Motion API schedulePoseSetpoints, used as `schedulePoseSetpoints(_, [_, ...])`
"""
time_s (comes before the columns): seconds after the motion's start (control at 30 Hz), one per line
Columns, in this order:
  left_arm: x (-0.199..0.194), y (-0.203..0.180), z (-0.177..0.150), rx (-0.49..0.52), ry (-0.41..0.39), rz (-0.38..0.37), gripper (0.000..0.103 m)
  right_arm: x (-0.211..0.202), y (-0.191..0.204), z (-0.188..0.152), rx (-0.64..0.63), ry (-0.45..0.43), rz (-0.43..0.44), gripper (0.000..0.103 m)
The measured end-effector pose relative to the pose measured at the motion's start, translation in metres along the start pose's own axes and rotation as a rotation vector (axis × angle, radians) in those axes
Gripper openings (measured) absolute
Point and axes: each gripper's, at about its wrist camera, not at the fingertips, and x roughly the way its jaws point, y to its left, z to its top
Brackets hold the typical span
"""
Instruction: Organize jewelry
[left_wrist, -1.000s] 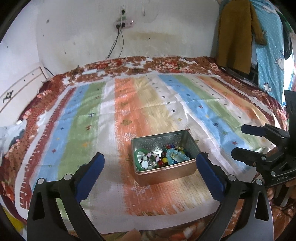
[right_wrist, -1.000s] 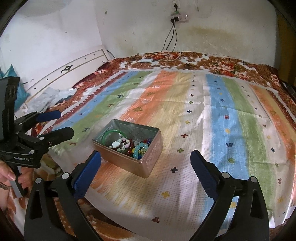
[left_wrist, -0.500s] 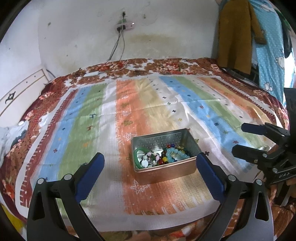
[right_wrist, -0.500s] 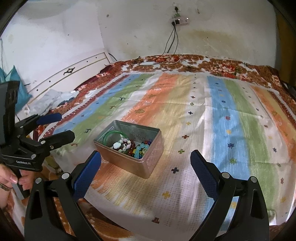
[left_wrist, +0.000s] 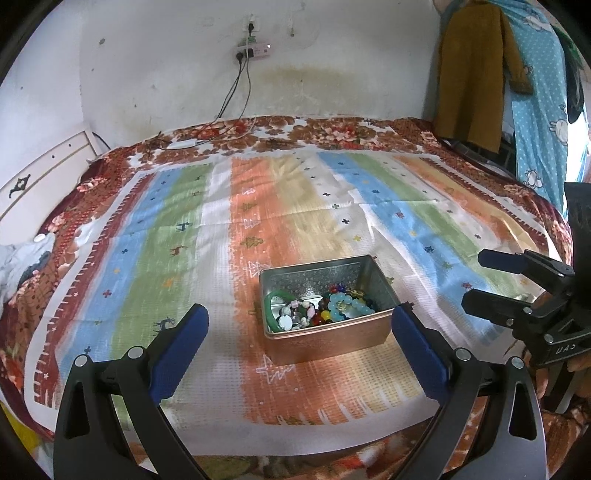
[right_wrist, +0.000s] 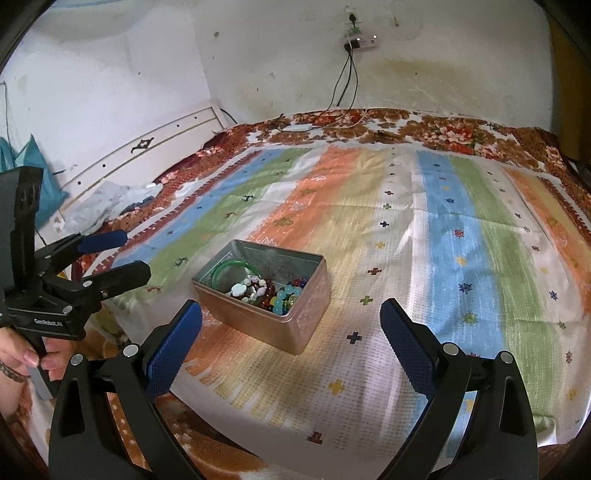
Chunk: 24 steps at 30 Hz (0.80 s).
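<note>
An open copper-coloured metal tin (left_wrist: 328, 334) (right_wrist: 258, 317) stands on the striped cloth near the bed's front edge. Inside lie a green bangle (left_wrist: 271, 306) (right_wrist: 225, 267), a pale blue bead bracelet (left_wrist: 349, 304) (right_wrist: 282, 297), white stones and several coloured beads. My left gripper (left_wrist: 299, 325) is open and empty, held just in front of the tin; it also shows in the right wrist view (right_wrist: 122, 254). My right gripper (right_wrist: 291, 319) is open and empty, right of the tin; it also shows in the left wrist view (left_wrist: 484, 278).
The striped cloth (left_wrist: 295, 206) covers a floral bedspread (left_wrist: 332, 133). A white headboard (right_wrist: 147, 147) and crumpled clothes (right_wrist: 110, 203) are at the left. Cables (left_wrist: 236, 96) hang from a wall socket. Clothes (left_wrist: 476, 70) hang at the right.
Both grippers have tilted up and pulled back slightly, so the tin sits lower in both views and more wall shows. Both stay open. The tin has not moved.
</note>
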Motion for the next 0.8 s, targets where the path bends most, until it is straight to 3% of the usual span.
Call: schedulePoseSetpoints(0.8, [0.0032, -0.0030, -0.0032, 0.003, 0.011, 0.001, 0.097, 0.0043, -0.0015, -0.0035, 0.008, 0.018, -0.006, 0.098])
